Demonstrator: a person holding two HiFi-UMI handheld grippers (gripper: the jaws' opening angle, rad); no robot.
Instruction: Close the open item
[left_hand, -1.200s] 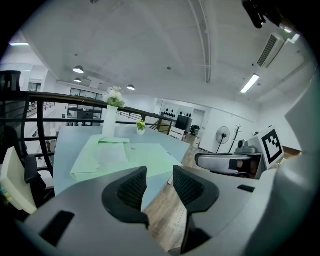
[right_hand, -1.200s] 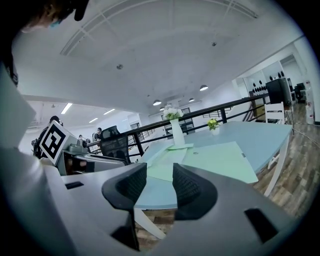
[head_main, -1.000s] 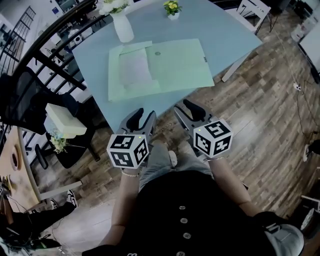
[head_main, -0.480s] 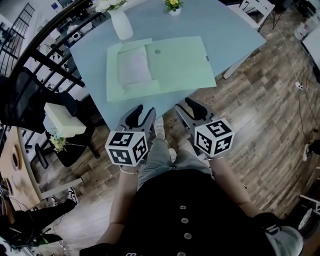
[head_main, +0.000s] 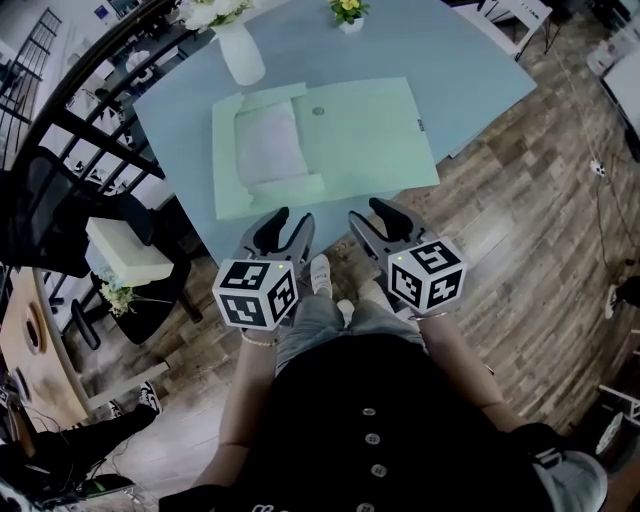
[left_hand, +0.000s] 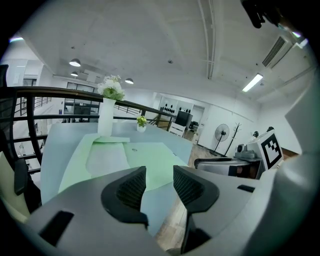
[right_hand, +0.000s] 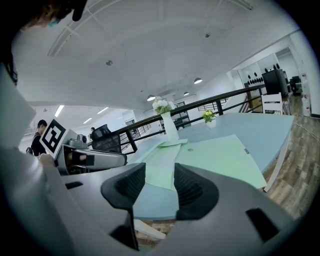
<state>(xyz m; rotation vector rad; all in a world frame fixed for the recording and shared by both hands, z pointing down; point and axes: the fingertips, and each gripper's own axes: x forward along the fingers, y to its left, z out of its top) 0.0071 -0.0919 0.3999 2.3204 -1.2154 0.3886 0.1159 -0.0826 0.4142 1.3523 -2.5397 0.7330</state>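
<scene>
A pale green folder (head_main: 365, 140) lies open on the blue-grey table (head_main: 470, 70), with a white sheet (head_main: 265, 148) in its left half and its flaps spread flat. My left gripper (head_main: 278, 228) hovers just short of the table's near edge, open, with nothing between its jaws. My right gripper (head_main: 378, 218) is beside it at the same edge, also open and empty. In the left gripper view the folder (left_hand: 150, 160) lies ahead beyond the left gripper (left_hand: 159, 182). The right gripper view has the folder (right_hand: 220, 157) ahead and right of the right gripper (right_hand: 160, 185).
A white vase with flowers (head_main: 243, 55) stands on the table just behind the folder's left flap. A small potted yellow plant (head_main: 348, 15) sits at the far edge. A black chair (head_main: 60, 200) and a railing are on the left, wooden floor (head_main: 520, 230) on the right.
Both grippers have moved forward, closer to the table's near edge and the folder. The folder has not moved.
</scene>
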